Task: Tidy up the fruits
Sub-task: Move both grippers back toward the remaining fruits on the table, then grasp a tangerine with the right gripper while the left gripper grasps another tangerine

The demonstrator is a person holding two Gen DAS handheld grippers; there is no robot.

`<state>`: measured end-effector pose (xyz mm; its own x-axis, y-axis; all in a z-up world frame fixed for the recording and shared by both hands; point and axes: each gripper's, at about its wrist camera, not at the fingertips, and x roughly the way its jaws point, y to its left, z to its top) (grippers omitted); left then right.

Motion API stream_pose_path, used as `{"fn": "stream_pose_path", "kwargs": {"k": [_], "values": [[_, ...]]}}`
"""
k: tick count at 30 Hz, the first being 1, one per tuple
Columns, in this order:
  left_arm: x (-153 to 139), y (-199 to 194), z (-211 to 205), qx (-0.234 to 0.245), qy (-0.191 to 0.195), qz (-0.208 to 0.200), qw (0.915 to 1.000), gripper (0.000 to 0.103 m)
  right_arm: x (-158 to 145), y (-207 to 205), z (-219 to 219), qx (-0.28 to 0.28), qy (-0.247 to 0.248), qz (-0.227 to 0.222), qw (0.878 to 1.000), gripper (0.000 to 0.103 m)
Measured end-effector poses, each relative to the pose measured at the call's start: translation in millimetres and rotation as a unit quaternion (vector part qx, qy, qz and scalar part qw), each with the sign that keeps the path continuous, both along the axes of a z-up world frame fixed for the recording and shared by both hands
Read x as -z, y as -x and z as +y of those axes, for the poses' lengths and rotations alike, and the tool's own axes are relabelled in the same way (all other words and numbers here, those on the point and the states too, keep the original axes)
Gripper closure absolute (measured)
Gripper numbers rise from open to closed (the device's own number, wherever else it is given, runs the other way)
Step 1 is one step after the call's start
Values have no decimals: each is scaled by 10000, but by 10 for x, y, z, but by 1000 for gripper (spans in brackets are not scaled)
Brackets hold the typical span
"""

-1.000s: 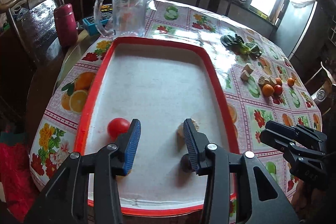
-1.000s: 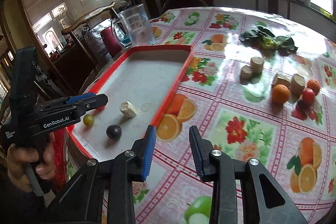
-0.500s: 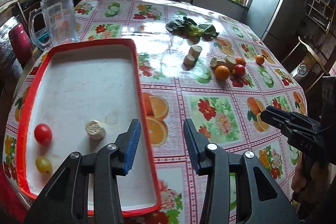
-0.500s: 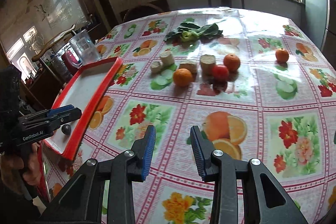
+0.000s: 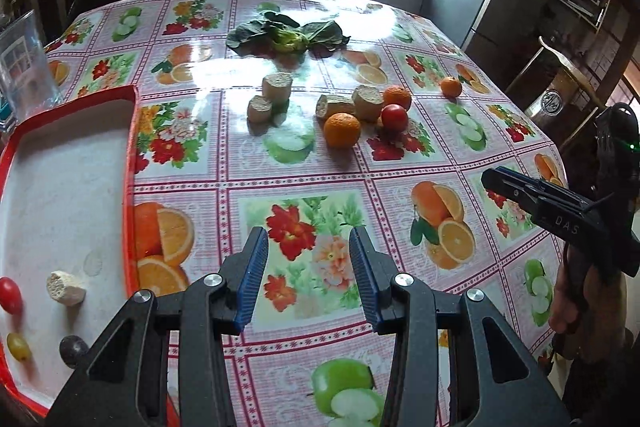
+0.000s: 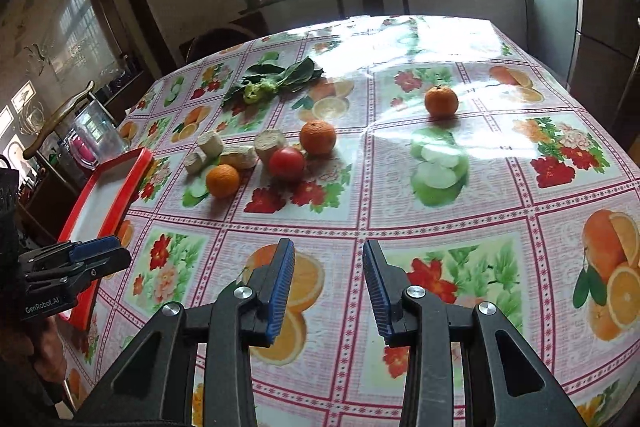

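Left gripper [image 5: 308, 273]: jaws apart, empty, over bare tablecloth; red tray [image 5: 130, 163] at its left holds a few small fruits, so a fetch run seems underway. Right gripper [image 6: 329, 285]: parted, empty; nearest orange [image 6: 223, 180] and tomato [image 6: 286, 163] lie well ahead, calling for a forward reach and wider jaws.

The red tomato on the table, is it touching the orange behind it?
Cannot tell. In the right wrist view the tomato overlaps the orange with no visible gap; the left wrist view shows the same overlap.
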<state>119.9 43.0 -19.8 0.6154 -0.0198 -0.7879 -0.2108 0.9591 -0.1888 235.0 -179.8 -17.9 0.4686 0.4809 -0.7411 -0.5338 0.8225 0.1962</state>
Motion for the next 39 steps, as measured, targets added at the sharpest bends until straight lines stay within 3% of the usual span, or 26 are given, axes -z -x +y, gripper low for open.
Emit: {"fn": "stream_pose_path", "kwargs": {"k": [14, 19, 24, 26, 29, 39], "values": [[193, -846, -40, 80, 172, 143, 9997, 63, 60, -1088, -66, 663, 469, -320, 9962, 62], [293, -1052, -28, 88, 246, 251, 9993, 63, 67, -1438, 86, 800, 781, -541, 9923, 50], [335, -1180, -31, 98, 251, 266, 9993, 62, 213, -1667, 225, 780, 1099, -508, 9896, 53], [332, -1214, -36, 124, 212, 226, 9994, 62, 228, -1661, 222, 817, 1120, -542, 9889, 69], [333, -1221, -49, 152, 28, 177, 9997, 71, 174, -1549, 177, 752, 922, -516, 9916, 69], [344, -883, -54, 162, 173, 122, 9996, 73, 165, -629, 174, 198, 370, -188, 9989, 69]]}}
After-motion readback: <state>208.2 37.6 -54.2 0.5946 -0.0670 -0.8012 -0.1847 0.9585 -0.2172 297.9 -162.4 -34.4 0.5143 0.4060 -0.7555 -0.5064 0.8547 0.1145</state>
